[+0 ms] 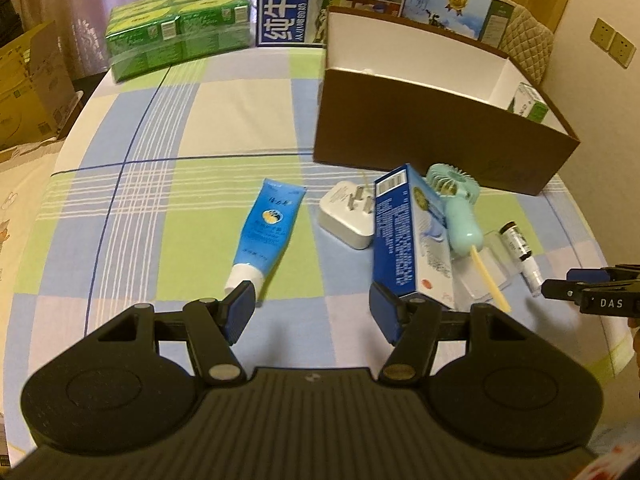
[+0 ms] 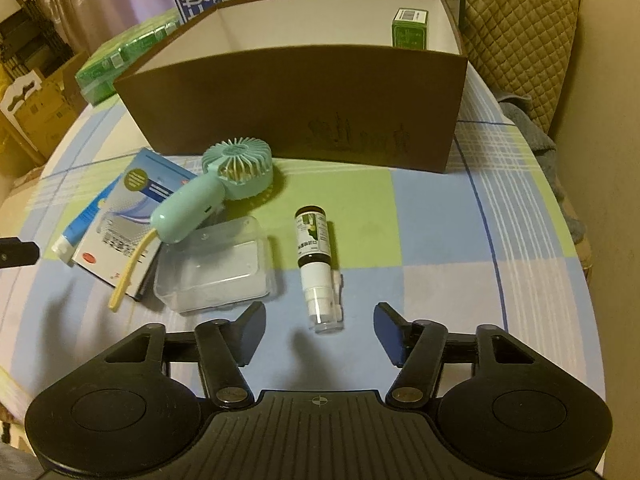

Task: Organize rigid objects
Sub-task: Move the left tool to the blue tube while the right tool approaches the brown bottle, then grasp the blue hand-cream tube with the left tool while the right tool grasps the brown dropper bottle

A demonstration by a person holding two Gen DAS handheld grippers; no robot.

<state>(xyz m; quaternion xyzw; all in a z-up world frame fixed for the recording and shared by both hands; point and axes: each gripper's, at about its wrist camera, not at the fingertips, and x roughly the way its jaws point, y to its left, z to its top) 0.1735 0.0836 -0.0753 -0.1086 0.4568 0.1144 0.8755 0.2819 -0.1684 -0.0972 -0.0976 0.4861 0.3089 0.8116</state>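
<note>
On the checked tablecloth lie a blue tube (image 1: 269, 229), a white plug adapter (image 1: 347, 215), a blue carton (image 1: 408, 236), a mint hand fan (image 2: 218, 192) resting on the carton, a clear plastic case (image 2: 216, 266) and a small spray bottle (image 2: 318, 268). A brown cardboard box (image 2: 304, 108) stands behind them with a green carton (image 2: 410, 28) inside. My left gripper (image 1: 310, 310) is open and empty, just in front of the tube and carton. My right gripper (image 2: 320, 334) is open and empty, with the spray bottle's cap between its fingertips.
A green shrink-wrapped pack (image 1: 180, 32) and milk cartons (image 1: 282, 2) stand at the table's far edge. Cardboard boxes (image 1: 28, 88) sit left of the table. A quilted chair (image 2: 516, 32) is at the right.
</note>
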